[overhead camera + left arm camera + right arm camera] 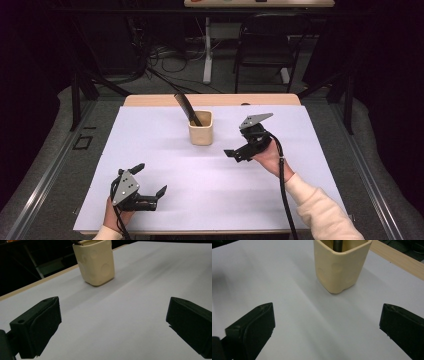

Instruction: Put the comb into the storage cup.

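This looks like a lab or recording studio rather than a home. A wooden table under a white paper sheet (150,150) stands among black curtains, with tangled black cables (160,55) on the grey carpet, a black folding chair (265,45) and a white-legged desk (207,50) behind.

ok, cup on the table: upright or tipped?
Upright. The cream cup stands on its base on the white sheet, mouth up, with a dark utensil leaning out of it.

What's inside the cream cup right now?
A dark flat tool stands in the cream cup, leaning toward the far left with its upper end sticking out over the rim. The cup wall covers its lower end, so anything else at the bottom is hidden.
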`<state>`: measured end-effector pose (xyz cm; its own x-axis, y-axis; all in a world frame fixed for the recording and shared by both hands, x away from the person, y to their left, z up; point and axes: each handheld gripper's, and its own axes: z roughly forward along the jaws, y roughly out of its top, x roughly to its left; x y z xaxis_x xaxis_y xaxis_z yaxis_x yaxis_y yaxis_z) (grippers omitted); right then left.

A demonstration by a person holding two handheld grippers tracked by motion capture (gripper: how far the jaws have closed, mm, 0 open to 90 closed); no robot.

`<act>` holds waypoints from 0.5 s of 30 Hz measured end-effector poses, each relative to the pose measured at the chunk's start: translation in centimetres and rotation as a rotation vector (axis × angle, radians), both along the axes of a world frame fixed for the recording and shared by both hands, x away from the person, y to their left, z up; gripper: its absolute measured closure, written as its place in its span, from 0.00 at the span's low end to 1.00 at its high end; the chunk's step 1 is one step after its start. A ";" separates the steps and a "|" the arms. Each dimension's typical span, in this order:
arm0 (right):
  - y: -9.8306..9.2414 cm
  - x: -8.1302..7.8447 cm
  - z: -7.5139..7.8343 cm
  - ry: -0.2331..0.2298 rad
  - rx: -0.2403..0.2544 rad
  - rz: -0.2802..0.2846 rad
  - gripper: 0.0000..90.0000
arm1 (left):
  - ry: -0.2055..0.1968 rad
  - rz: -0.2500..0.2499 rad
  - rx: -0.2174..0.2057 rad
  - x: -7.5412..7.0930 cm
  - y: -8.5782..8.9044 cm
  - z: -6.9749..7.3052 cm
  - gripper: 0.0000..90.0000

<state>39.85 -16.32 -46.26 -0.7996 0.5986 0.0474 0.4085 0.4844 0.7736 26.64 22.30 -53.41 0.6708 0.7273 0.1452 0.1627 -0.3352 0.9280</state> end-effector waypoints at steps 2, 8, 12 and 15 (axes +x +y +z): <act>-0.3 -0.4 -0.2 -0.004 0.001 0.003 0.00 | 0.000 0.000 0.000 0.0 0.0 0.0 0.00; -1.2 -1.7 -0.6 -0.005 -0.015 0.005 0.00 | 0.002 -0.002 0.001 0.0 0.0 0.0 0.00; -1.9 -2.7 -0.7 -0.015 -0.015 0.007 0.00 | 0.005 0.000 0.002 0.0 0.0 0.0 0.00; -2.1 -3.2 -0.8 -0.020 -0.020 0.009 0.00 | 0.004 -0.002 0.004 0.0 0.0 0.0 0.00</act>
<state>36.64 -18.47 -47.01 -0.8055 0.5922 0.0196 0.3888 0.5032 0.7717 26.63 22.25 -53.42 0.6725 0.7256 0.1456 0.1658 -0.3395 0.9259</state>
